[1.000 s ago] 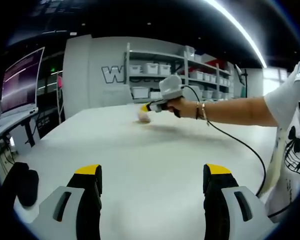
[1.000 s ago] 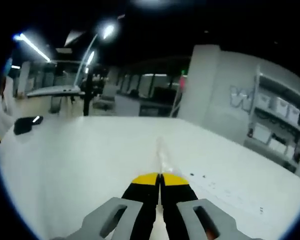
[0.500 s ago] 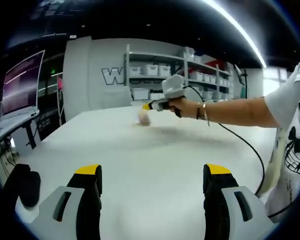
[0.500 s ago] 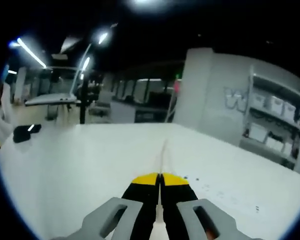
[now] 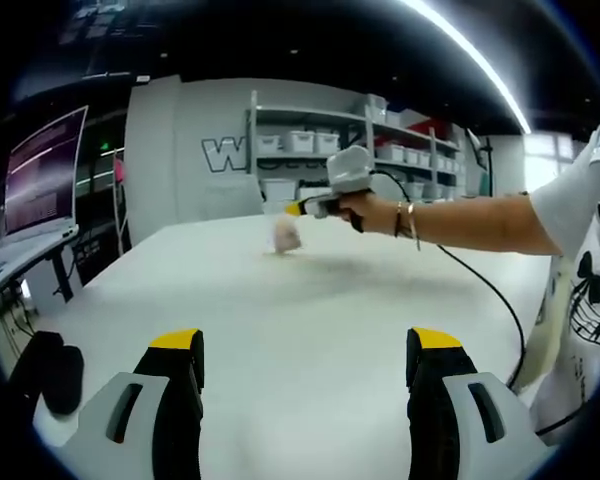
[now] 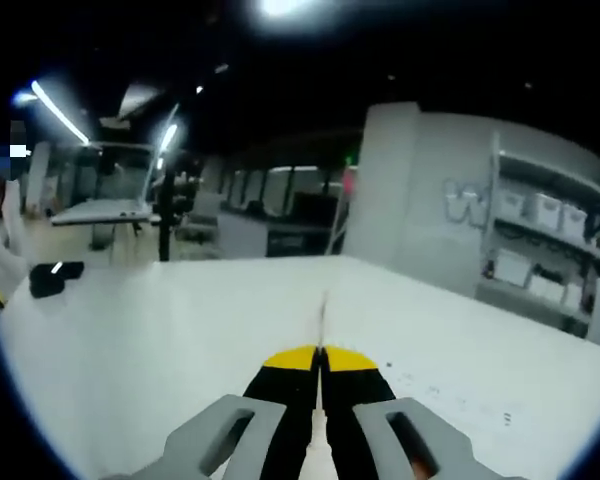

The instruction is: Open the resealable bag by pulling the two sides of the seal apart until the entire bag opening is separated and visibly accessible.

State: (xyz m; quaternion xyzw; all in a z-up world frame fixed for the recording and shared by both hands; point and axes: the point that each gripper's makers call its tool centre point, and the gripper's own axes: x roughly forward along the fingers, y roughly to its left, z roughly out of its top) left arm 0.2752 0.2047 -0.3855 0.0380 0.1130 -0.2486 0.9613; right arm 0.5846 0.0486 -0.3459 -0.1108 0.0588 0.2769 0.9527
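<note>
While the left gripper (image 5: 305,350) waits low over the white table (image 5: 310,300) with its yellow-tipped jaws spread wide and nothing between them, the right gripper (image 5: 298,208) is held out by a hand (image 5: 355,208) over the far part of the table. Its jaws are pressed together on the edge of the clear resealable bag (image 5: 286,235), which hangs blurred below the tips, above the tabletop. Storage shelves (image 5: 350,150) stand behind.

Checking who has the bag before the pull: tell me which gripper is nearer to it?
Right. The right gripper is shut on the resealable bag, which hangs from it above the table. The left gripper is open, far back from it.
</note>
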